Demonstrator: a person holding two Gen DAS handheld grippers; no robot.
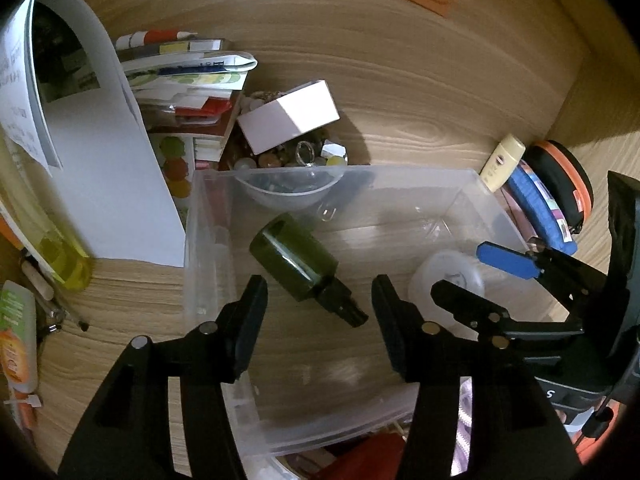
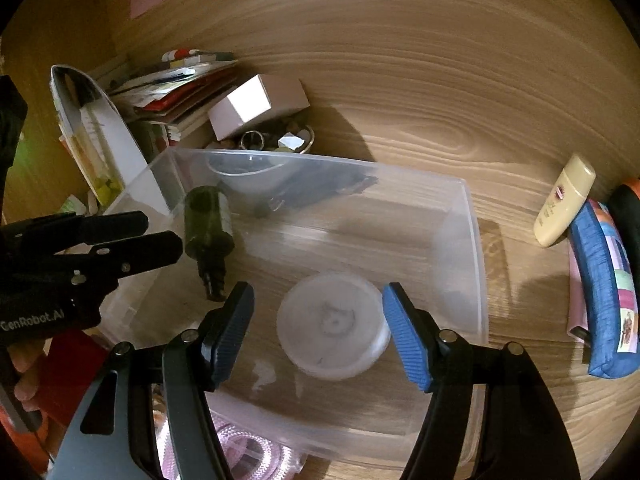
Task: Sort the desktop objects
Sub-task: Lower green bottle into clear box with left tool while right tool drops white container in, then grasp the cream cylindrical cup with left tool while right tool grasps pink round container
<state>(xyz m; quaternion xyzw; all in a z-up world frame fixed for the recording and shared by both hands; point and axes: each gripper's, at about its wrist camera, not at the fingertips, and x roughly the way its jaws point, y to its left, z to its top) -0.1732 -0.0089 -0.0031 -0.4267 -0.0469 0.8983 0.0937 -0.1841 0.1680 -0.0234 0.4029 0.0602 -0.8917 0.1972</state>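
Note:
A clear plastic bin point(image 1: 280, 184) point(image 2: 476, 248) stands on the wooden desk. Inside lie a dark green spray bottle point(image 1: 296, 258) point(image 2: 208, 228) on its side and a round white jar point(image 1: 448, 284) point(image 2: 334, 324). My left gripper point(image 1: 320, 304) is open and empty, just above the bottle's nozzle end; it also shows in the right wrist view point(image 2: 160, 236). My right gripper point(image 2: 318, 320) is open and empty, its blue pads on either side of the white jar without touching it; it also shows in the left wrist view point(image 1: 472, 276).
A white box point(image 1: 288, 116) rests on a bowl of small trinkets point(image 1: 304, 156) behind the bin. Stacked booklets point(image 1: 180, 80) and a curled paper point(image 1: 100, 152) lie at the left. A cream tube point(image 2: 564, 200), a blue pouch point(image 2: 600, 288) and pink cord point(image 2: 240, 456) lie nearby.

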